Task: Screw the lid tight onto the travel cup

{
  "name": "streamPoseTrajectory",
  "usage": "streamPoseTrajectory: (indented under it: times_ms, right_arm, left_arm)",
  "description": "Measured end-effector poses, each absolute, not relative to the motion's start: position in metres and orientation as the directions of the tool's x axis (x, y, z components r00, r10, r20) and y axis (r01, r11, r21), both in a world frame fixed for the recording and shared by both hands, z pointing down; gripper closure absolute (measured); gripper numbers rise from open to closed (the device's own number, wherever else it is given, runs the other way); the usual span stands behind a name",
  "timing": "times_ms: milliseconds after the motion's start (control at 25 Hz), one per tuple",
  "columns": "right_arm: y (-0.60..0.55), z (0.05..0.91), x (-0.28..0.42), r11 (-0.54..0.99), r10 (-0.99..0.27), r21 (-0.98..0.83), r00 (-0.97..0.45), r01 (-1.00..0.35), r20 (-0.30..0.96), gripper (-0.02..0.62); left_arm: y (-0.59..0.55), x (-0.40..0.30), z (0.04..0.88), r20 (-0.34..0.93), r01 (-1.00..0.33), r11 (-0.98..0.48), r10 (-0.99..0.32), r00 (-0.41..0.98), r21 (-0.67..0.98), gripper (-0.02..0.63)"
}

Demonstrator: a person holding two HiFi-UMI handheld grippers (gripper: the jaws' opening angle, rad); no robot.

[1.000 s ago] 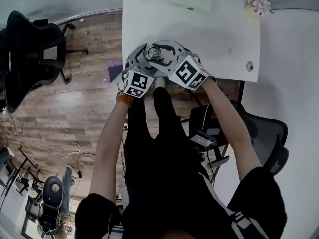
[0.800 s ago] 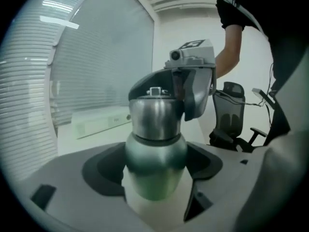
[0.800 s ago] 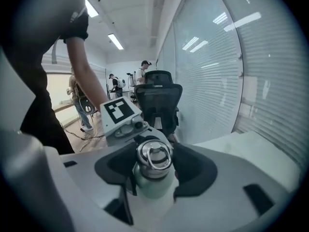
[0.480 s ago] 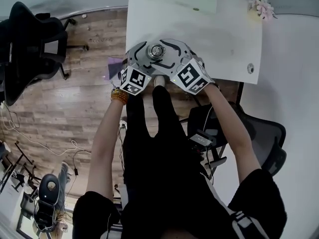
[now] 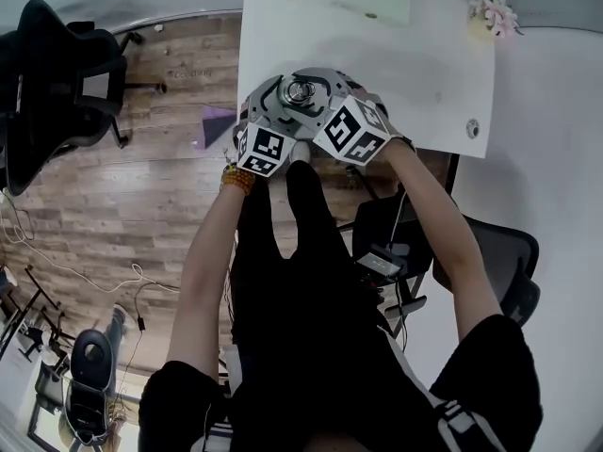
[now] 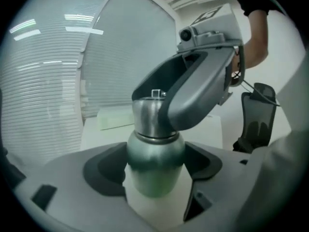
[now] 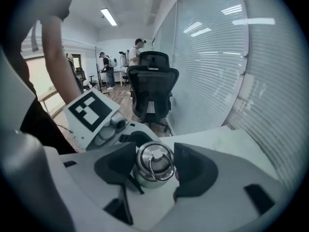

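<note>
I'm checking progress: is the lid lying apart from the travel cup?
No, in the left gripper view the lid sits on top of the travel cup, joined at its neck.

White table [image 5: 424,73] stands on a wood-plank floor [image 5: 113,215], with a black office chair [image 5: 57,73] well apart to one side. Slatted blinds [image 7: 227,57] cover the glazed wall. Ceiling strip lights [image 7: 108,17] are lit.

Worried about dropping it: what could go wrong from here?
Fingers of the right gripper have just been closing on the smooth, rounded lid; they may slip when turned. Those of the left gripper, also just closing, pinch the curved body of the travel cup, which could twist. The cup stands near the table edge and might topple off.
</note>
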State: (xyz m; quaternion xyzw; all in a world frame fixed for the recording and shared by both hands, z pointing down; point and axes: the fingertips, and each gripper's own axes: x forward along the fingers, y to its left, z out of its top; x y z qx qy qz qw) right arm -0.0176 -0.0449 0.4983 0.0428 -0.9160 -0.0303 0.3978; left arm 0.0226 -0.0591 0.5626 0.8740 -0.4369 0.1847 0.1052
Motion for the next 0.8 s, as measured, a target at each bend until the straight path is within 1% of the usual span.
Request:
streamPoseTrajectory:
  times_ms: [120,240,320,360,400,440,520,600,640,720,760,800]
  right_arm:
    - [-0.042,0.499,-0.020,0.994,0.002,0.071,-0.677,0.080,0.736,0.347]
    - [-0.037,0.498,-0.024,0.975,0.105,0.054,-0.662,0.215,0.742,0.347]
    - [-0.036,0.498,-0.026,0.965,0.141,0.046,-0.653,0.260,0.744,0.344]
    - [-0.036,0.497,-0.027,0.967,0.146,0.033,-0.659,0.251,0.738,0.334]
    - [-0.037,0.494,-0.028,0.978,0.140,0.007,-0.677,0.209,0.723,0.258]
    - [-0.040,0.491,-0.028,0.991,0.115,-0.030,-0.707,0.132,0.698,0.223]
    - [-0.051,0.487,-0.022,0.992,-0.014,-0.084,-0.745,-0.093,0.667,0.222]
    - [-0.060,0.493,-0.014,0.950,-0.156,-0.095,-0.717,-0.297,0.679,0.224]
    - [-0.059,0.497,-0.013,0.926,-0.199,-0.101,-0.698,-0.364,0.688,0.225]
    - [-0.056,0.503,-0.016,0.891,-0.250,-0.105,-0.671,-0.441,0.698,0.230]
    - [-0.056,0.504,-0.018,0.882,-0.272,-0.094,-0.660,-0.462,0.700,0.286]
    - [-0.057,0.505,-0.019,0.877,-0.292,-0.077,-0.652,-0.475,0.700,0.322]
  left_arm:
    - [-0.057,0.023,0.564,0.408,-0.680,-0.732,-0.610,0.679,0.036,0.239]
    - [-0.054,0.024,0.562,0.406,-0.518,-0.853,-0.451,0.795,0.065,0.238]
    - [-0.053,0.025,0.562,0.427,-0.435,-0.897,-0.363,0.828,0.082,0.232]
    - [-0.053,0.026,0.563,0.442,-0.422,-0.903,-0.347,0.827,0.081,0.232]
    - [-0.054,0.024,0.563,0.456,-0.434,-0.898,-0.357,0.815,0.073,0.231]
    - [-0.055,0.022,0.564,0.464,-0.471,-0.880,-0.392,0.794,0.062,0.218]
    - [-0.055,0.014,0.561,0.451,-0.597,-0.800,-0.511,0.732,0.062,0.212]
    - [-0.052,0.009,0.559,0.425,-0.736,-0.670,-0.641,0.640,0.097,0.213]
    - [-0.051,0.008,0.561,0.427,-0.794,-0.600,-0.694,0.579,0.102,0.216]
    - [-0.052,0.008,0.566,0.457,-0.879,-0.472,-0.767,0.449,0.072,0.227]
    - [-0.055,0.008,0.567,0.468,-0.905,-0.421,-0.790,0.396,0.056,0.232]
    - [-0.057,0.008,0.568,0.471,-0.923,-0.381,-0.806,0.358,0.050,0.239]
